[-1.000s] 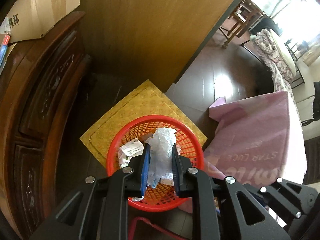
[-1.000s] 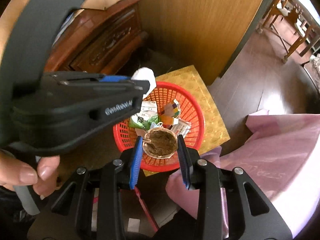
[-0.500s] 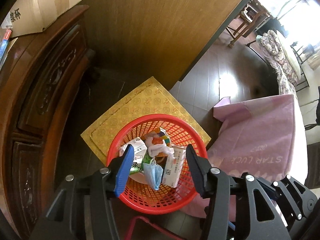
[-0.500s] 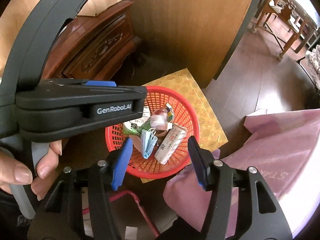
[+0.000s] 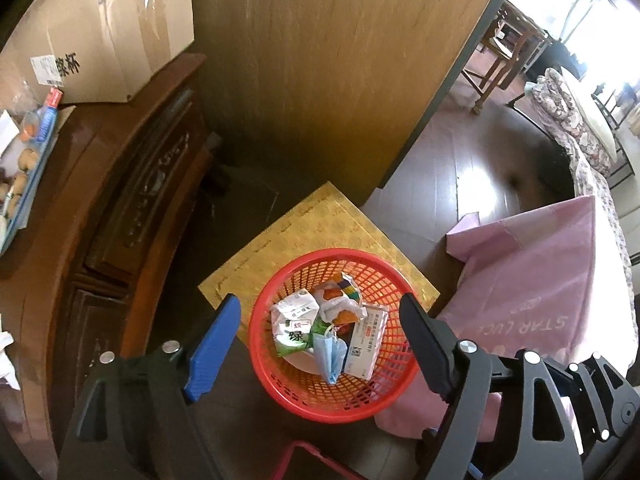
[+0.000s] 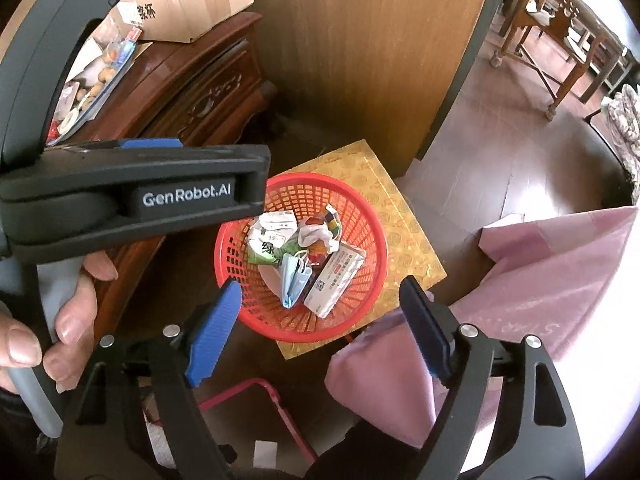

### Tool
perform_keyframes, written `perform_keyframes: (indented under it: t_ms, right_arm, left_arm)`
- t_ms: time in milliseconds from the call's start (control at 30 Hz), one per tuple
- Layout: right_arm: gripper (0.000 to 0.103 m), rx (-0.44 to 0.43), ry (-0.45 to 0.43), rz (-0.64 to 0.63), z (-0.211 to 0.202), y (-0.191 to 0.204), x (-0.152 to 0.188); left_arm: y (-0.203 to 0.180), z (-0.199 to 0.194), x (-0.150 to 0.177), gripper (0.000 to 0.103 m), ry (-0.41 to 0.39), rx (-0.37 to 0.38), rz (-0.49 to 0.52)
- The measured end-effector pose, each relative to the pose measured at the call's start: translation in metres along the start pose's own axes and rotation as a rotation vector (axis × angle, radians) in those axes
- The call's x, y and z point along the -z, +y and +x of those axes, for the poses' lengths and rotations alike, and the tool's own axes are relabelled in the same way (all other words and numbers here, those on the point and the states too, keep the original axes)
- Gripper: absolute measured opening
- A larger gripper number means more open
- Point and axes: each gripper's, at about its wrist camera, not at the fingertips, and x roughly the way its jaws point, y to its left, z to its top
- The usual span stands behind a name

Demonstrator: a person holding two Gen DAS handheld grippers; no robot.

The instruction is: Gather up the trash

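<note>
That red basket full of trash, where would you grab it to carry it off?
By the rim of the red mesh basket, coming straight down from above with one finger inside the wall and one outside. The near or right arc looks freest: the trash sits in the middle, and the wall is thin and open-topped. Both grippers, left and right, are opening and empty.

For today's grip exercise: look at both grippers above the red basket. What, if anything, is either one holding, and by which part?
Nothing is held. The left gripper and right gripper are opening, empty, above the red basket.
</note>
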Motion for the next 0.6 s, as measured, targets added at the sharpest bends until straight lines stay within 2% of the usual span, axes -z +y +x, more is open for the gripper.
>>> perform_keyframes:
  t_ms: [600]
  right_arm:
    - [0.084, 0.014, -0.001, 0.034, -0.027, -0.009, 0.023]
  left_arm:
    - [-0.009, -0.03, 0.014, 0.088, -0.015, -0.052, 0.047]
